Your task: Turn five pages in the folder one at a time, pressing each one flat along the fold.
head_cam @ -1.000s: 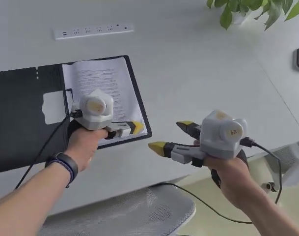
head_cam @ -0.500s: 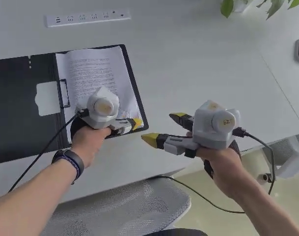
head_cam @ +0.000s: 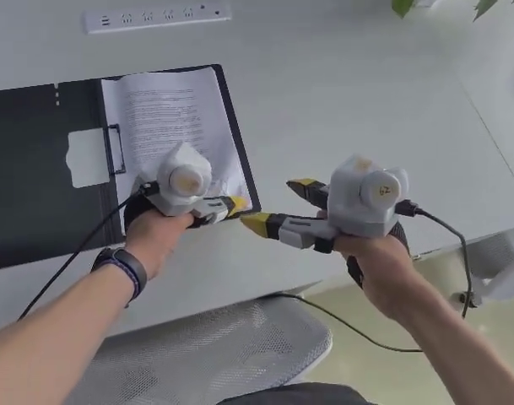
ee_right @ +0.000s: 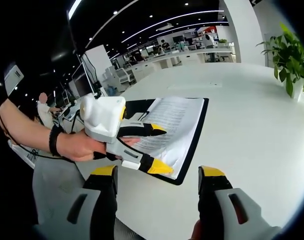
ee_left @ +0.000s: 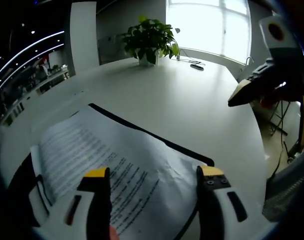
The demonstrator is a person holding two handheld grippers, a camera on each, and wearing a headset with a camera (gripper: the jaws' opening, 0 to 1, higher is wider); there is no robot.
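Jaws are sitting apart on both. Left gripper (ee_left: 154, 172) is hanging over the near right corner of the page (ee_left: 92, 150), and right gripper (ee_right: 156, 171) is pointing at that corner from just off the folder (head_cam: 37, 169). Folder is lying open on the table (head_cam: 341, 101), near the front edge.

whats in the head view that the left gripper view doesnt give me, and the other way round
Head view: the power strip beyond the folder, the mesh chair below the table, and the wristband.
Left gripper view: the bright window past the table's far end.
Shared: the printed page, the open left gripper at the page's near corner, and the right gripper just off the folder's edge.
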